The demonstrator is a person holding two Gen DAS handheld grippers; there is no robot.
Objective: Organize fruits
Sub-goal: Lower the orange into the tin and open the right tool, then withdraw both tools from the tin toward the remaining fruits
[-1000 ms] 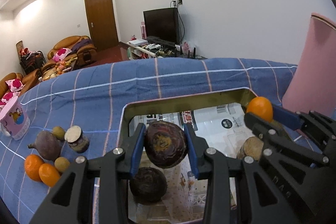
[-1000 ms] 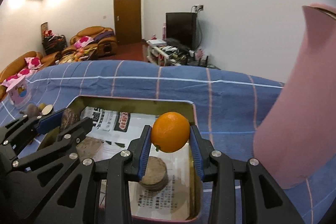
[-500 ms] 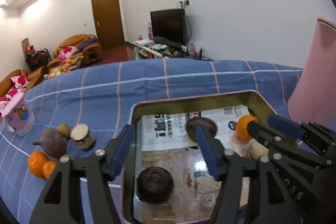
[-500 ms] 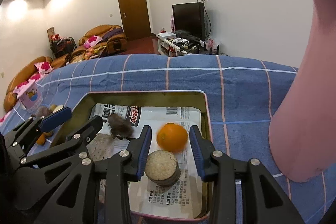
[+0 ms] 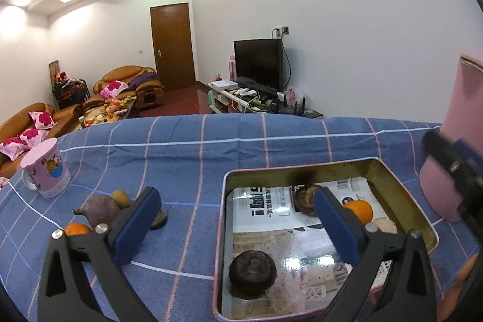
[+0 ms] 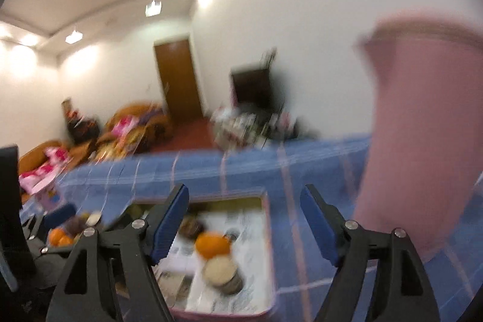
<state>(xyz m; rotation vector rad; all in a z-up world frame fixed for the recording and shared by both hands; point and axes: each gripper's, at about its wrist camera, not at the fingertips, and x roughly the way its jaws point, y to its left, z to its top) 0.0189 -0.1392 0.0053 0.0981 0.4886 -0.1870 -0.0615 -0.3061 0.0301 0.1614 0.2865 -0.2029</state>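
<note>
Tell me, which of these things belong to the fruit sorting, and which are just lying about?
Part of the job:
- open metal tin lined with newspaper
- round orange in the tin
- dark round fruit in the tin
- loose fruits on the blue checked cloth
- left gripper and right gripper, jaws just opened, nothing between them

Lying about:
- pink cartoon cup
- tall pink container
- black television

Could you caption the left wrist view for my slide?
Open left gripper above tin holding dark fruits and an orange.

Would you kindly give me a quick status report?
Both grippers, left and right, just opened, empty. Orange and dark fruit lie in the tin. More fruit waits on the cloth.
</note>
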